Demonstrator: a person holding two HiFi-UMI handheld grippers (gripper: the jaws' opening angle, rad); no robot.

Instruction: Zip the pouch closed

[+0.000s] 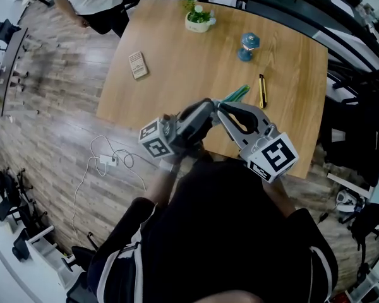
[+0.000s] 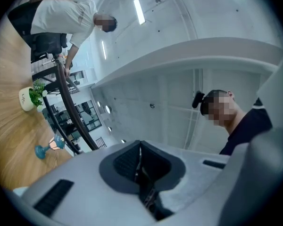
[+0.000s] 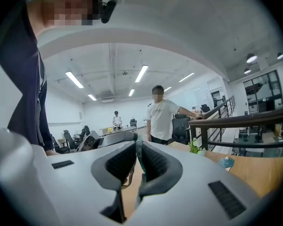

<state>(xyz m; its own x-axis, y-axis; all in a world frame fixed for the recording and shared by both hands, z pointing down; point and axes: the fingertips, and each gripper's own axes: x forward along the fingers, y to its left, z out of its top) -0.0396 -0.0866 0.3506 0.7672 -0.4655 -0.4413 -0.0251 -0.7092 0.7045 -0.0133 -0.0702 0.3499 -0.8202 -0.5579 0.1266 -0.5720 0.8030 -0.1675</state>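
The green pouch (image 1: 235, 93) sits at the surface's (image 1: 177, 74) near edge, its rim clamped by the right gripper (image 3: 137, 160) fingers to brace it, while the left gripper (image 2: 140, 155) fingers, closed, seemingly pinch the zipper tab.

Your table (image 1: 196, 68) is pale wood, smooth and matt, with a fine grain. The floor (image 1: 57, 106) at nine o'clock is darker plank wood, glossy enough to throw glare. The left gripper (image 2: 140, 154) and right gripper (image 3: 136, 149) are matt grey plastic, and their darker ribbed pads (image 3: 121, 161) look rubbery. At twelve o'clock the pot (image 1: 199, 23) is white and shiny, as if glazed. The knife (image 1: 262, 91) at two o'clock has a yellow and black shell that looks like plastic. The green pouch (image 1: 235, 94) is too small to judge. The white cable (image 1: 107, 160) at eight o'clock looks smooth.
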